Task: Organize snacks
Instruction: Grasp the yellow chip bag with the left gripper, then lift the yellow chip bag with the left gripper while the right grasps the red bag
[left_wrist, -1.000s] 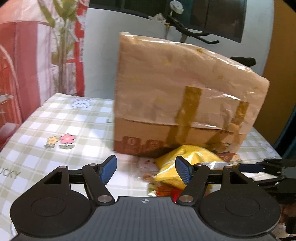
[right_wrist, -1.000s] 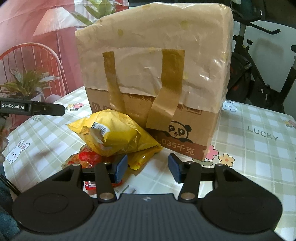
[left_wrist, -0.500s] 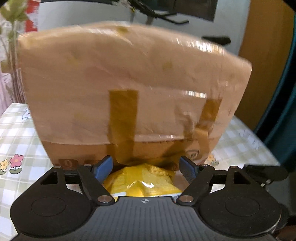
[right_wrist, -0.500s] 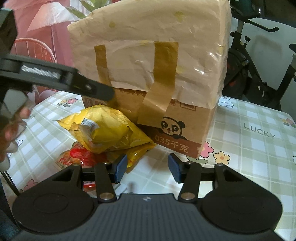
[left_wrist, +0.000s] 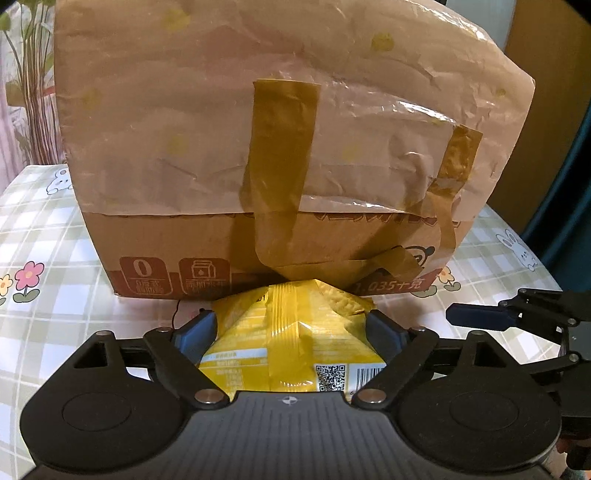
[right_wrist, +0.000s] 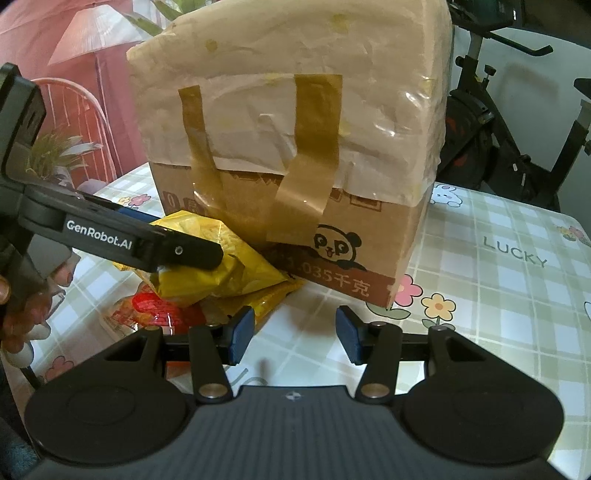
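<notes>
My left hand-held gripper (left_wrist: 291, 332) was opening wide, yellow bag (left_wrist: 291, 339) between pads, grip not confirmed. Bag lay on surface (right_wrist: 498, 295) against box (right_wrist: 295, 147), over red pack (right_wrist: 155, 308). Right hand-held gripper (right_wrist: 293, 334) stood part-open, empty.

Black left gripper (left_wrist: 291, 328), blue pads, white "GenRobot.AI" lettering.

My blue pads (left_wrist: 195, 334); crinkly yellow foil snack bag (left_wrist: 291, 332); brown taped cardboard box (left_wrist: 258, 147); green-checked flowered tablecloth (right_wrist: 498, 295)
</notes>
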